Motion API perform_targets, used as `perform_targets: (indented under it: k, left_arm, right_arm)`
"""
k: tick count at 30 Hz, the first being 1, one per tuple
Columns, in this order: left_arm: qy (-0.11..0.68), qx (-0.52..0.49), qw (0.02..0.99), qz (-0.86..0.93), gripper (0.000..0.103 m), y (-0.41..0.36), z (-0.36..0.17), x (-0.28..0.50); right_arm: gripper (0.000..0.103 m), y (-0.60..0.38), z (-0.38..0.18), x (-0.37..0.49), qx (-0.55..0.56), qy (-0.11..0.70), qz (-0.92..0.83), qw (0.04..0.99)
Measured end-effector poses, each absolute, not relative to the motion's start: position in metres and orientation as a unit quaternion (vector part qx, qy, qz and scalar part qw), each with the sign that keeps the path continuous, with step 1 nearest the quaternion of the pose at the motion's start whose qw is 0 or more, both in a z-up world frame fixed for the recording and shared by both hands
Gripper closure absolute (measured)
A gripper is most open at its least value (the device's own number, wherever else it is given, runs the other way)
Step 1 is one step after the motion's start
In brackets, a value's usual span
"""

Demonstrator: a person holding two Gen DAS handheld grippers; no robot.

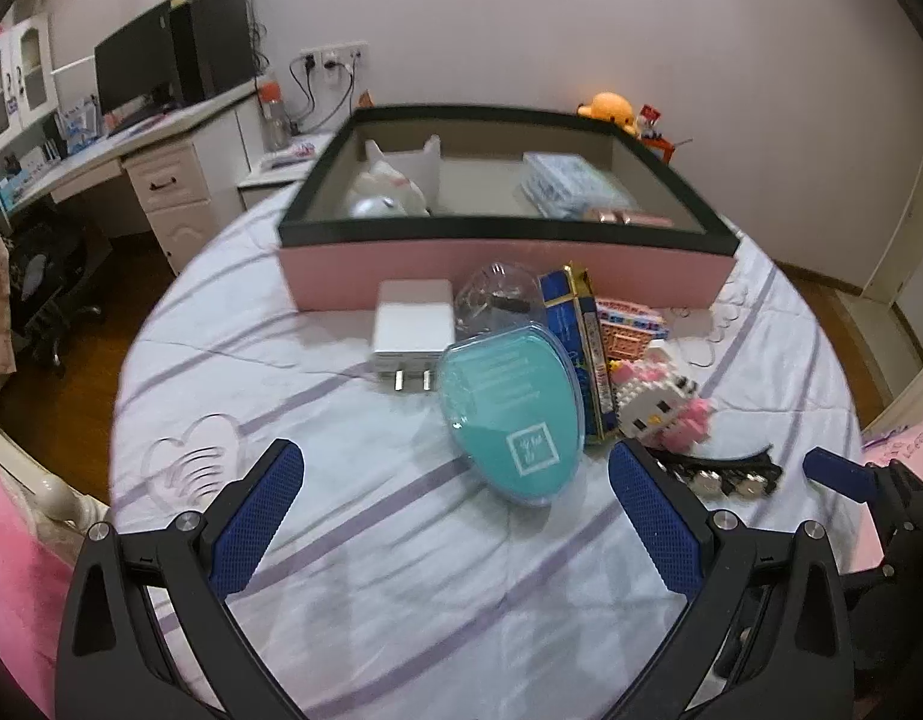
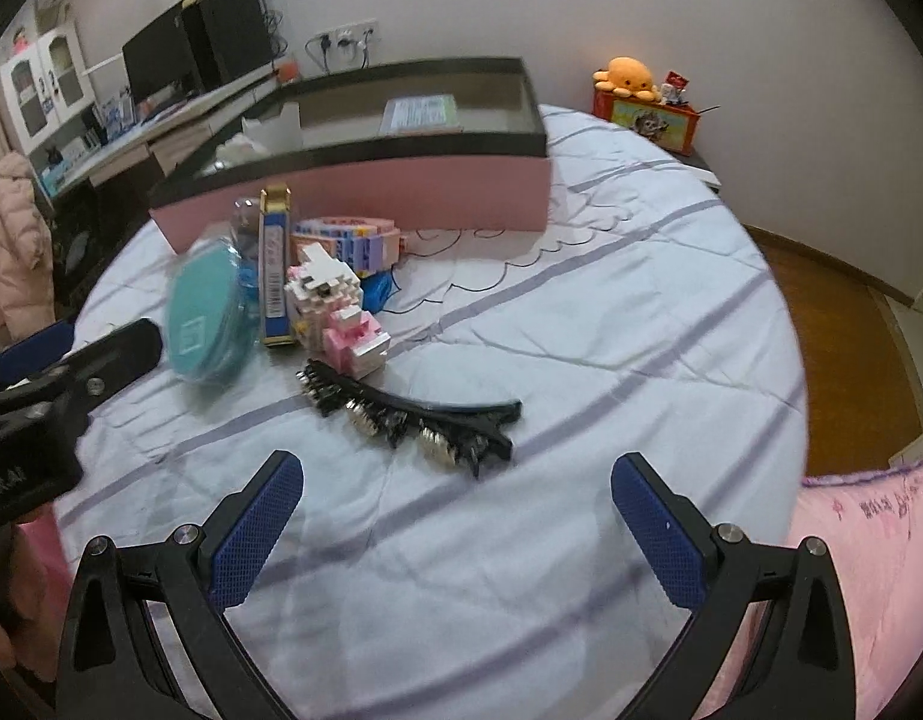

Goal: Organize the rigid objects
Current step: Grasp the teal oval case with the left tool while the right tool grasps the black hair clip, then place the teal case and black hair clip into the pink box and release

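- Your left gripper (image 1: 455, 483) hangs spread wide over the striped bedsheet (image 1: 353, 570), holding nothing; the teal oval case (image 1: 509, 414) lies just ahead between its fingers, nearer the right one.
- Ahead and left of that gripper sits one white charger (image 1: 410, 324), prongs toward you; a clear domed item (image 1: 497, 294) behind the case is too blurred to name.
- Ahead and right stand one blue-and-gold carton (image 1: 584, 354) on edge, touching the case, then one pink-and-white brick figure (image 1: 659, 396) and one brick block (image 1: 629, 324) behind it.
- Beyond them all, one pink box (image 1: 509, 270) with a dark rim holds a white cat-shaped item (image 1: 395, 180), a pale blue packet (image 1: 569, 183) and something small and pink, partly hidden by the rim.
- Your right gripper (image 2: 455, 492) is likewise spread and empty; one black hair clip (image 2: 413, 420) with metal studs lies just ahead between its fingers.
- In the left wrist view that clip is partly hidden behind the right finger.
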State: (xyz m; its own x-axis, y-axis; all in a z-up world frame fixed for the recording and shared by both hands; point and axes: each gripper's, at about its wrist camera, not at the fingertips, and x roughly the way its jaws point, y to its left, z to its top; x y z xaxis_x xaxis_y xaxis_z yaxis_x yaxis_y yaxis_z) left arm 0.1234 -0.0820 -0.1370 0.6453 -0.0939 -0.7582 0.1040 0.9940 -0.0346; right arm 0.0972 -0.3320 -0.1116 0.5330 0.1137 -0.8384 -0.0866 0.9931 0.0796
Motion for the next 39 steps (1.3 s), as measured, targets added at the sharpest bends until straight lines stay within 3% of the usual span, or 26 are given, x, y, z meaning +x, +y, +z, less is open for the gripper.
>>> perform_targets:
  k: [6, 10, 11, 13, 15, 29, 39]
  left_arm:
    - [0.438, -0.013, 0.898, -0.046, 0.000, -0.083, -0.162, 0.150]
    - [0.442, -0.050, 0.894, -0.061, 0.006, -0.073, -0.169, 0.155]
    - [0.441, -0.053, 0.893, -0.066, 0.009, -0.072, -0.168, 0.155]
    - [0.439, -0.050, 0.894, -0.077, 0.019, -0.074, -0.167, 0.153]
    - [0.437, -0.049, 0.894, -0.090, 0.040, -0.076, -0.164, 0.149]
    - [0.438, -0.069, 0.891, -0.101, 0.043, -0.046, -0.146, 0.128]
    - [0.394, -0.051, 0.911, -0.107, 0.043, -0.039, -0.092, 0.130]
  right_arm:
    - [0.001, -0.324, -0.121, 0.116, -0.012, 0.475, 0.075, 0.877]
    - [0.019, -0.318, -0.120, 0.116, -0.028, 0.464, 0.081, 0.882]
    - [0.024, -0.317, -0.119, 0.115, -0.033, 0.460, 0.084, 0.883]
    - [0.024, -0.315, -0.119, 0.112, -0.041, 0.457, 0.085, 0.884]
    - [0.025, -0.315, -0.119, 0.111, -0.042, 0.454, 0.087, 0.886]
    - [0.026, -0.328, -0.101, 0.087, 0.010, 0.452, 0.105, 0.886]
    - [0.026, -0.322, -0.038, 0.101, 0.010, 0.392, 0.125, 0.911]
